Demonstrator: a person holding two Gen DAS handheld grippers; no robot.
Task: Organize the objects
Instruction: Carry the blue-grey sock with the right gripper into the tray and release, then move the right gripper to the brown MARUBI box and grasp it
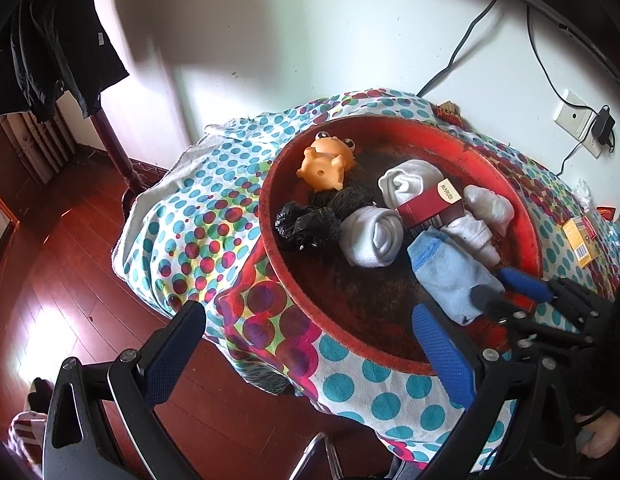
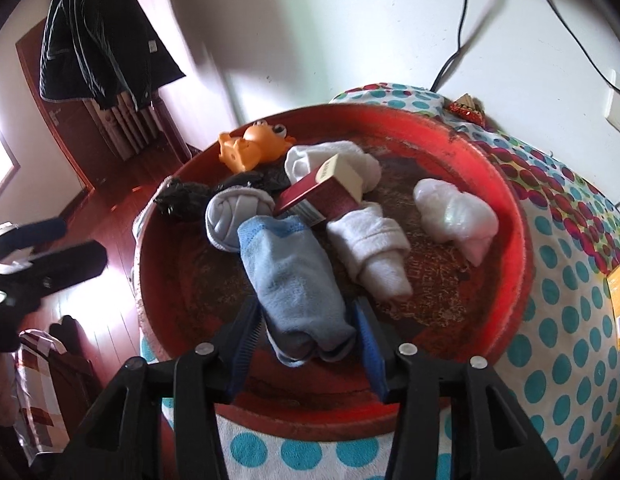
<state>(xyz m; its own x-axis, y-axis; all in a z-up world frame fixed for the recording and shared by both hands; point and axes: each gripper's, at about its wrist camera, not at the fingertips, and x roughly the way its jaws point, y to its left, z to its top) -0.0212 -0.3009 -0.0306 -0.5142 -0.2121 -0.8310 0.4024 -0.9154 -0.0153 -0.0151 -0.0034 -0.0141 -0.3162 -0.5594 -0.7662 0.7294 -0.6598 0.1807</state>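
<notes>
- Several soft and small things already lie gathered in the round red plastic basin (image 2: 506,216) on the dotted cloth-covered table (image 1: 197,216): an orange rubber frog toy (image 1: 324,166), crumpled black plastic bags (image 1: 305,224), rolled white socks (image 1: 372,236), a dark red cardboard box (image 1: 430,206) and a knotted white plastic bag (image 2: 454,216).
- One light blue folded sock (image 2: 293,276) lies inside the basin near its front rim, and the right gripper (image 2: 307,340) has its jaws closed in on the sock's near end, one blue pad at each side (whether it is arriving or leaving cannot be judged).
- Left gripper (image 1: 310,348) hangs over the basin's near-left edge with jaws spread wide, holding nothing.
- Left to do, by the look of it: a yellow packet (image 1: 578,240) lies on the cloth outside the basin.
- Hard to read: the packet is partly cut off, and the small red-gold object (image 2: 468,106) by the wall is too small to identify.
</notes>
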